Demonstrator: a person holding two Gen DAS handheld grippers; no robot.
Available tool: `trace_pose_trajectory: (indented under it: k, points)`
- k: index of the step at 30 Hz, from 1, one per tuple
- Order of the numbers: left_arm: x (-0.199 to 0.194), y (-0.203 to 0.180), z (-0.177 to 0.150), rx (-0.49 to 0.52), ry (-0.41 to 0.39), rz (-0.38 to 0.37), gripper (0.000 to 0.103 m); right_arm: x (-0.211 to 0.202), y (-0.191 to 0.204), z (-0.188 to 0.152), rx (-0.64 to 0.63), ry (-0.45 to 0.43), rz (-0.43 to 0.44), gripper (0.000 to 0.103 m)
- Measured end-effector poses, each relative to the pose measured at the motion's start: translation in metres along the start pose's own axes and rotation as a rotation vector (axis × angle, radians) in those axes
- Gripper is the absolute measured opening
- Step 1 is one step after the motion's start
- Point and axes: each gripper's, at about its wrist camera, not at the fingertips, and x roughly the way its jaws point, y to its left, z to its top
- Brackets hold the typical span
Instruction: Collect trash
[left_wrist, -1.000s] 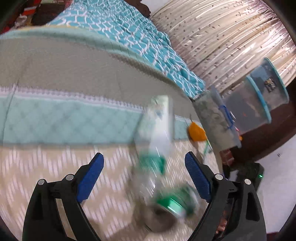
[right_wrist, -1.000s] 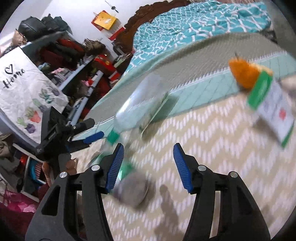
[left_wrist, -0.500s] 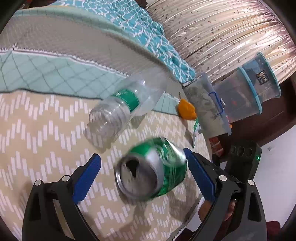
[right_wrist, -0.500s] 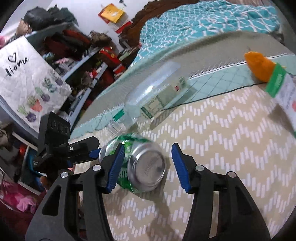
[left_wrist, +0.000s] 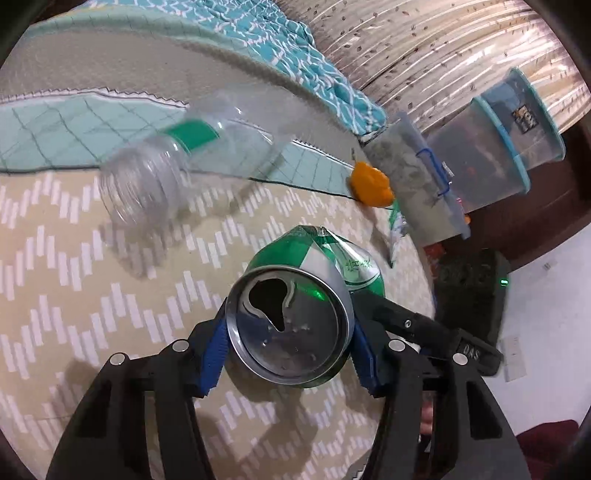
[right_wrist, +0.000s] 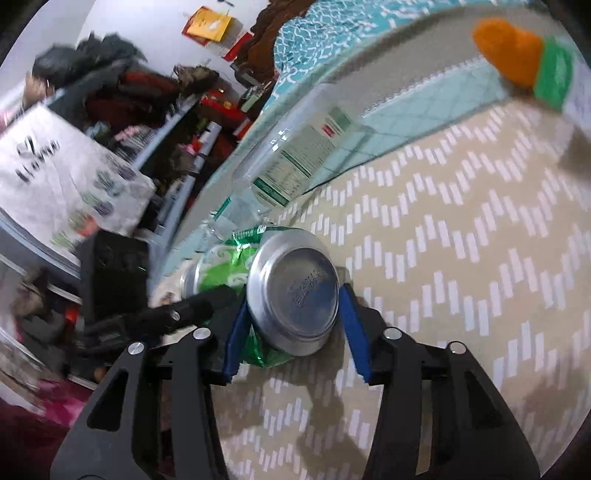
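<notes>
Holding the green can (left_wrist: 295, 314) at both ends, the left claw (left_wrist: 290, 345) and right claw (right_wrist: 295, 326) were squeezed on it; lifting it away looked next

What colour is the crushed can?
Green and white with silver metal ends, the crushed can shows best in the left wrist view.

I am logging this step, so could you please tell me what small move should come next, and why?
Probably lift the green can off the zigzag cloth together: the left hand-held gripper clamps its open top, the right hand-held gripper its base.
</notes>
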Motion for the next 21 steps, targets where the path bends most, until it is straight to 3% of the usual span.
trace_pose_trajectory:
  k: [5, 7, 11, 12, 14, 17, 19, 21]
  points:
    - [-0.033, -0.001, -0.007, 0.04, -0.053, -0.025, 0.054, -0.005, 0.026, 0.007, -0.08, -0.01, 0.048, 0.067]
    - [-0.059, 0.001, -0.012, 0.055, -0.11, -0.015, 0.054, 0.001, 0.043, 0.01, -0.103, -0.007, 0.088, 0.07]
    - [-0.104, 0.029, -0.022, -0.029, -0.214, 0.027, 0.054, 0.011, 0.063, 0.022, -0.056, -0.046, 0.184, 0.086]
    - [-0.111, 0.036, -0.024, -0.05, -0.232, 0.038, 0.054, 0.016, 0.066, 0.025, -0.047, -0.046, 0.183, 0.086]
    - [-0.131, 0.053, -0.031, -0.096, -0.291, 0.068, 0.054, 0.033, 0.07, 0.031, -0.01, -0.033, 0.095, 0.085]
    - [-0.155, 0.073, -0.039, -0.154, -0.361, 0.069, 0.054, 0.071, 0.073, 0.04, 0.064, 0.058, -0.008, 0.076]
    - [-0.164, 0.08, -0.042, -0.178, -0.391, 0.058, 0.054, 0.093, 0.077, 0.047, 0.105, 0.067, -0.101, 0.075]
    - [-0.169, 0.084, -0.044, -0.191, -0.409, 0.035, 0.054, 0.109, 0.076, 0.052, 0.154, 0.059, -0.14, 0.075]
